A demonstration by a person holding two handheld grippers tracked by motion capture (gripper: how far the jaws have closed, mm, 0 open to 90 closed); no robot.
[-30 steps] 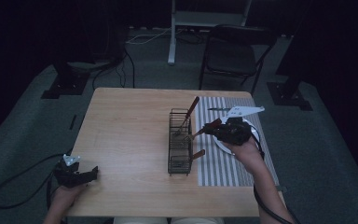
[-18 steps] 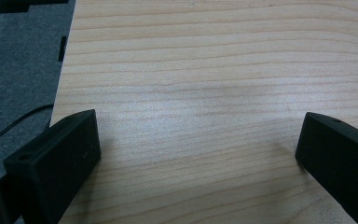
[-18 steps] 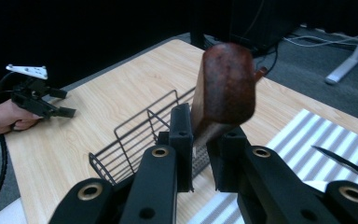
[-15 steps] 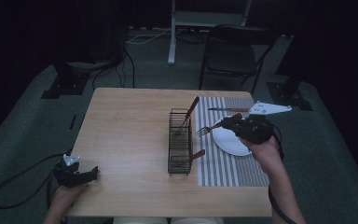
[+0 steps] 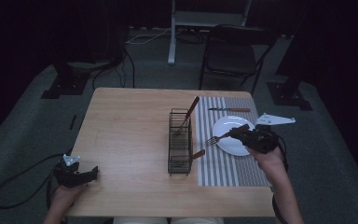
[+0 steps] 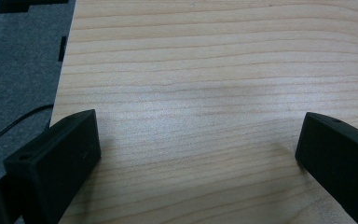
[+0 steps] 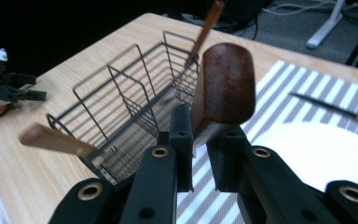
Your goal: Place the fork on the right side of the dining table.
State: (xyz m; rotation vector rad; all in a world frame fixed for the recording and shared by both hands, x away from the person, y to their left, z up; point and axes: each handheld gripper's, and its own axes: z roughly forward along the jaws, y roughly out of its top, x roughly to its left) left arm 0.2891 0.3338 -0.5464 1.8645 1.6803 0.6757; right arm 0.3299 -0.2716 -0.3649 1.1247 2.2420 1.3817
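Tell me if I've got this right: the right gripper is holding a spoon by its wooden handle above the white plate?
Not quite. The right gripper holds a fork, not a spoon: the high view shows its tines pointing toward the wire basket. The rest stands: it is gripped by its wooden handle, above the white plate's edge.

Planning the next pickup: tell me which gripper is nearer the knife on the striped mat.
Right. The right gripper, holding a fork, is over the plate just below the knife; the left gripper rests at the table's near left corner.
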